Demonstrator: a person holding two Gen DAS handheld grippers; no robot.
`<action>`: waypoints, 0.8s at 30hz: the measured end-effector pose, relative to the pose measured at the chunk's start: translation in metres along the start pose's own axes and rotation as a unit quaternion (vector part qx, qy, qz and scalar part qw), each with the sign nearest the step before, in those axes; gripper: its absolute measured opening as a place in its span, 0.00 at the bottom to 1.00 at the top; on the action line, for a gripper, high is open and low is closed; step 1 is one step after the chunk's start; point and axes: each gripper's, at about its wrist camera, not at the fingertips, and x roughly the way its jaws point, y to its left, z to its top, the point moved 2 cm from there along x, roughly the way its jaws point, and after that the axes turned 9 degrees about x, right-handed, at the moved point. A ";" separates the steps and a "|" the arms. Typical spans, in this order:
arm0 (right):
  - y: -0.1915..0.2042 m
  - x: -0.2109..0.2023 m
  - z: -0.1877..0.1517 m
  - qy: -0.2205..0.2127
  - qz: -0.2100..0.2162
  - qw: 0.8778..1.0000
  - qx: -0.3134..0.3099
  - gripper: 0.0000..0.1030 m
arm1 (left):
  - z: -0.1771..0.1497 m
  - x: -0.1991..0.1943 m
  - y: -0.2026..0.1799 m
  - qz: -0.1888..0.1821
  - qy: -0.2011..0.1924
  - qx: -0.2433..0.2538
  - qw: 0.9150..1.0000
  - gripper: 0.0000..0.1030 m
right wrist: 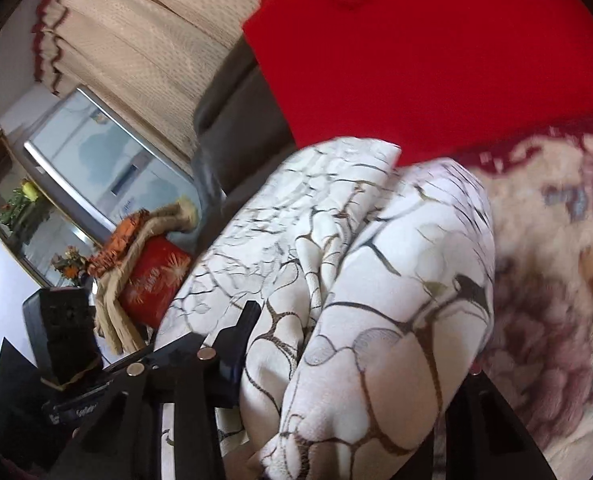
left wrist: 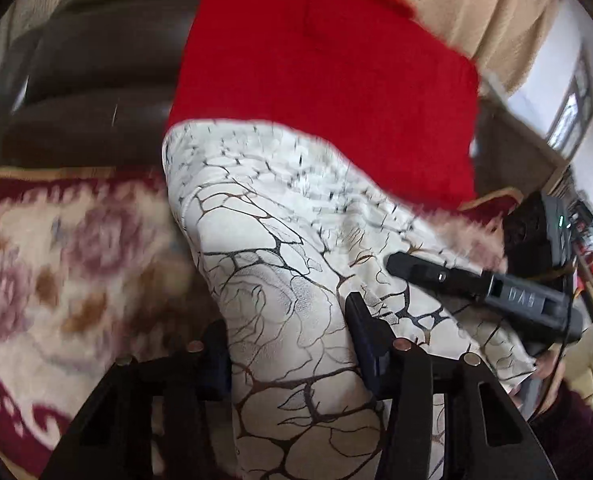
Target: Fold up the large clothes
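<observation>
I have both sets of fingers clamped on the cream, vein-patterned cloth garment [left wrist: 296,248] — left gripper [left wrist: 288,344], right gripper [right wrist: 348,360]. It bunches forward over the floral blanket [left wrist: 56,248], toward the red fabric [left wrist: 320,80] — both hands equally near.

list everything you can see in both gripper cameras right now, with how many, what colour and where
patterned cloth: one, cream with dark vein lines, bunched between both grippers
red fabric: one, red, behind the patterned cloth
floral blanket: one, cream and maroon, under the cloth
sofa: one, dark brown, behind the blanket
beige throw: one, over the sofa back
red cushion: one, by the window
left gripper: black, closed on the patterned cloth
right gripper: black, closed on the patterned cloth
</observation>
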 end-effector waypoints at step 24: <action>0.034 -0.050 -0.078 -0.004 -0.183 0.981 -0.059 0.33 | -0.062 -0.038 -0.012 0.188 0.037 0.049 0.980 0.76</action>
